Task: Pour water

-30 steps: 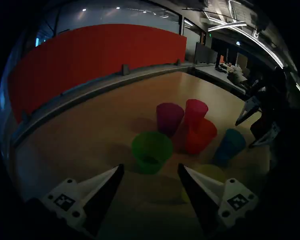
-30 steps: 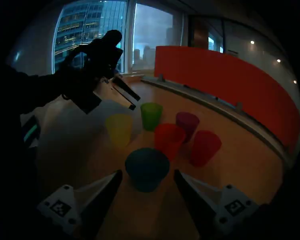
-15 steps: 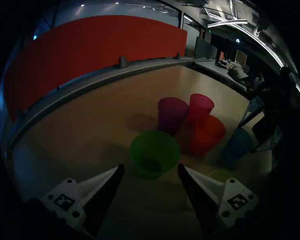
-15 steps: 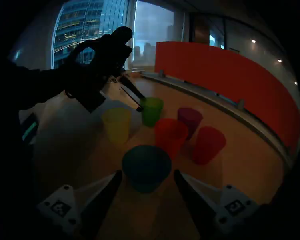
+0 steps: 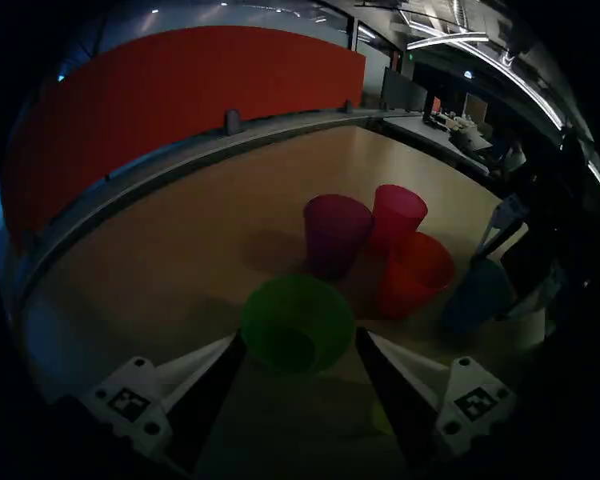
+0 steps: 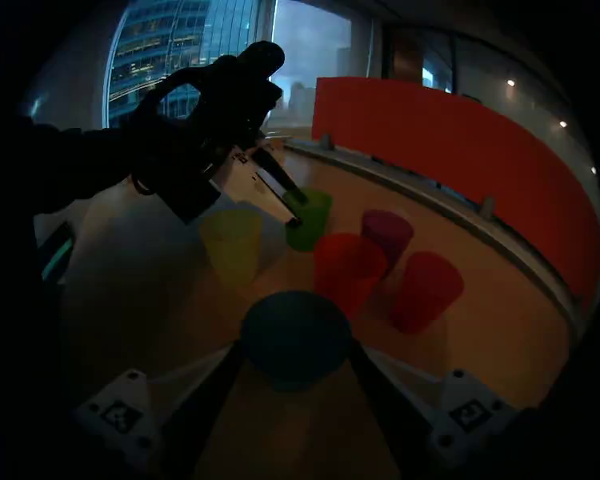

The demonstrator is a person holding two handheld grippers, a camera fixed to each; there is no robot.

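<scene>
On a smooth wooden bench [image 5: 164,240], the left hand-held gripper [image 5: 298,334] was open, its pointed fingers flanking a tapered, translucent green cup [image 5: 298,322]. The right hand-held gripper [image 6: 294,346] was likewise open, either side of a round-rimmed teal cup [image 6: 294,338]. A purple cup [image 6: 386,232] stood beyond.

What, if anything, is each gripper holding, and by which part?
Nothing is clearly gripped. The open left gripper straddles the green cup; the open right gripper straddles the teal cup. Contact cannot be told.
</scene>
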